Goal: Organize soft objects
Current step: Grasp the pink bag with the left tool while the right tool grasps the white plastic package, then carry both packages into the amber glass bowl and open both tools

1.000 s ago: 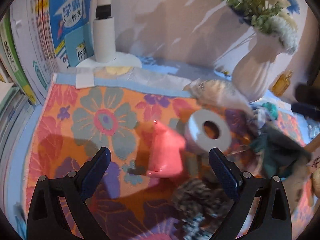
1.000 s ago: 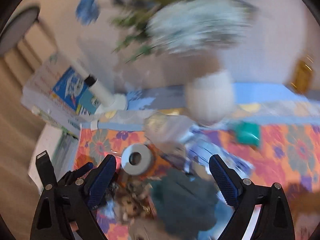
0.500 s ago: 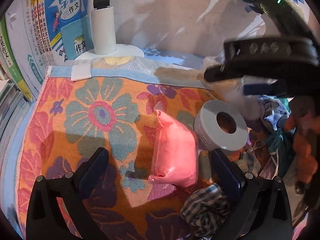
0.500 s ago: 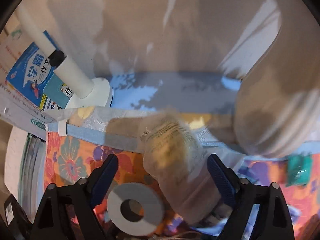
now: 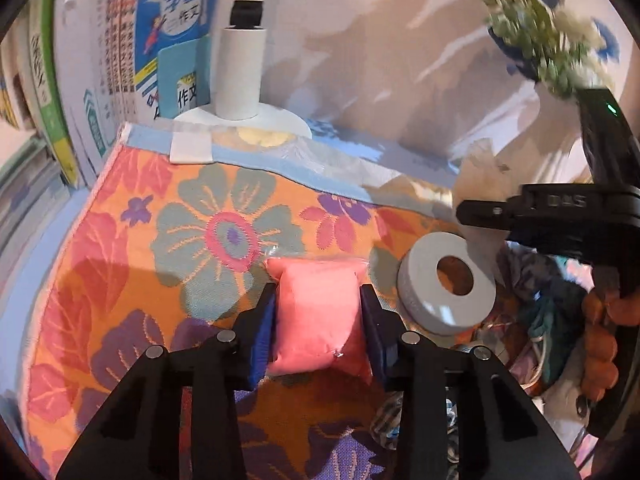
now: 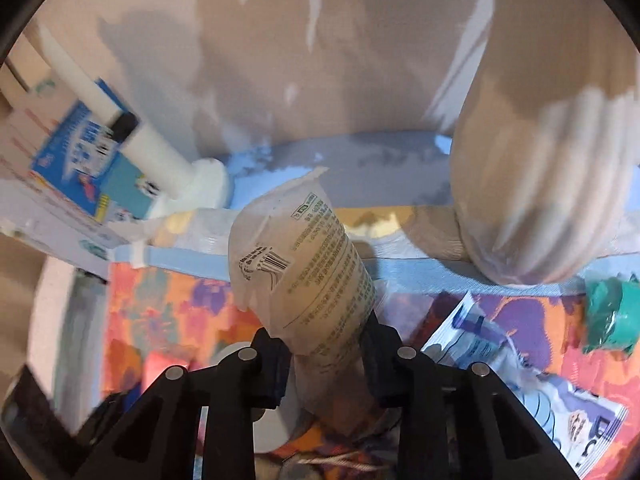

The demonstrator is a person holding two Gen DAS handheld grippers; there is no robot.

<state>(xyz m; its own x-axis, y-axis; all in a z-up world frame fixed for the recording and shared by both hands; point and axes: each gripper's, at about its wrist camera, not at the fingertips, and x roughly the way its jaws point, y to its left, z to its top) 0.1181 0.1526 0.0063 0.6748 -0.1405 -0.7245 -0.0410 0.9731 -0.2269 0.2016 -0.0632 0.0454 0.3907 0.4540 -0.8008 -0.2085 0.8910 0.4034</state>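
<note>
Grippers (image 5: 318,312) (image 6: 326,354) apparently squeeze pink pouch (image 5: 320,316), beige packet (image 6: 304,264).

Pink pouch (image 5: 320,320) gripped, beige printed packet (image 6: 308,276) lifted

Background clutter, far edge of the bench.
White lamp base (image 5: 241,76) upright beside blue workbooks (image 5: 172,36); ribbed white vase (image 6: 548,184) with blurred foliage (image 5: 540,44) far right.
</note>
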